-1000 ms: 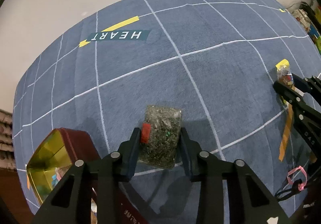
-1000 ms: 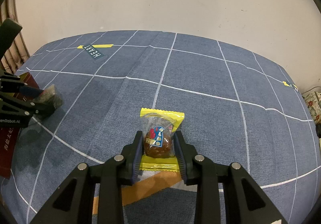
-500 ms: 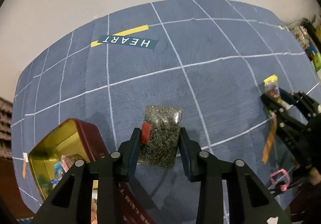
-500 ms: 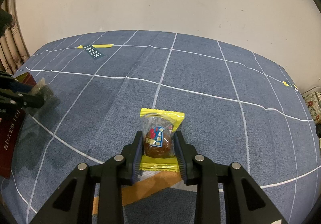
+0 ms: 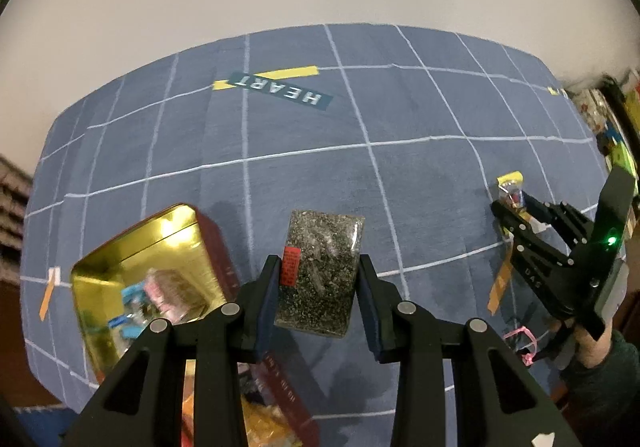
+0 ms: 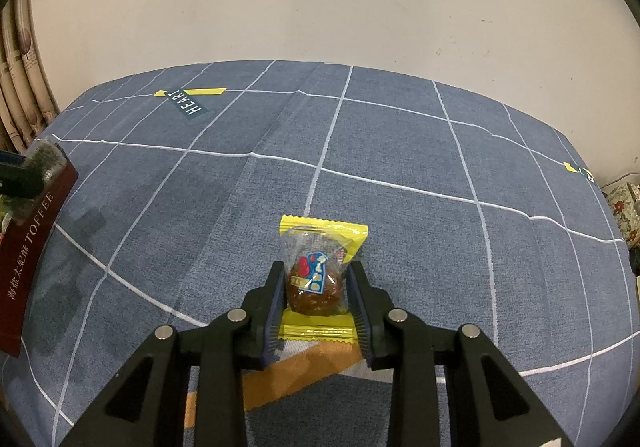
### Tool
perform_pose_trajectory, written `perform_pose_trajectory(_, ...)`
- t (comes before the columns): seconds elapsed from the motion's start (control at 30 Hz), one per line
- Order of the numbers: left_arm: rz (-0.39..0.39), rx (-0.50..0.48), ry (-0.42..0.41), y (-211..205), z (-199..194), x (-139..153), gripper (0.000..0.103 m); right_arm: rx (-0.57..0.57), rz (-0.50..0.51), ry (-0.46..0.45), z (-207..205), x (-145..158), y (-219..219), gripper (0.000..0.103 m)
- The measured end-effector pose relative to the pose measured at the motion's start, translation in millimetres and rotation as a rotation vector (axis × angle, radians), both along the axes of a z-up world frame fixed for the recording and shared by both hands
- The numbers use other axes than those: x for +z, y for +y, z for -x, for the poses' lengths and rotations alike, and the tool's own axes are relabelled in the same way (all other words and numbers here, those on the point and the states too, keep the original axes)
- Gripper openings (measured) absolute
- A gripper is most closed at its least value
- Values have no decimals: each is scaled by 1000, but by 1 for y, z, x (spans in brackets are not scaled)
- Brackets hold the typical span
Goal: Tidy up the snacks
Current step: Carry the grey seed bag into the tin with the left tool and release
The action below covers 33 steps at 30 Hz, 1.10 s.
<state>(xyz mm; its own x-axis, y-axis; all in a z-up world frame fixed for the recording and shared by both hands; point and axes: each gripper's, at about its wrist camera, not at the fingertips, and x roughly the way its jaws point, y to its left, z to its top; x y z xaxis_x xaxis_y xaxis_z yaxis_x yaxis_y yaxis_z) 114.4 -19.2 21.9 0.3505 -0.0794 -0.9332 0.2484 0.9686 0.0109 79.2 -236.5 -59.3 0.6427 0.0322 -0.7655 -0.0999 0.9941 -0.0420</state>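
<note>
The left hand-held gripper (image 5: 318,301) is closed on a flat clear packet of dark flakes (image 5: 320,271), one pad on each long side, so the packet hangs between the fingers and does not slip. It is lifted off the blue checked cloth (image 5: 420,175) on the worktop. Just to the left of this hand-held gripper sits the open tin (image 5: 136,247), gold inside, with other snacks in it. I think the packet is held up high so it can go over the rim and into the tin.

The right hand-held gripper (image 6: 316,301) is closed on a round brown snack in a clear and yellow wrapper (image 6: 316,275). The wrapper's lower edge rests on the cloth, so it looks like this one waits its turn.

The red side of the tin reads "TOFFEE" with some Chinese words. A tag on the cloth (image 6: 186,107) reads "HEART". The small red label on the packet is too tiny to read
</note>
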Motion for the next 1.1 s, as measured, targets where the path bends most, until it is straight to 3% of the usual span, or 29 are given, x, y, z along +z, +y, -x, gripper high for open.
perform_pose_trajectory(0.17,30,68,-8,25,10,19,33,0,0,0,0,0,0,32)
perform_pose_trajectory(0.47,-23,201,-38,89,27,42,33,1,0,0,0,0,0,32)
perform_pose_trajectory(1.1,-20,371,42,146,18,-21,33,1,4,1,0,1,0,32)
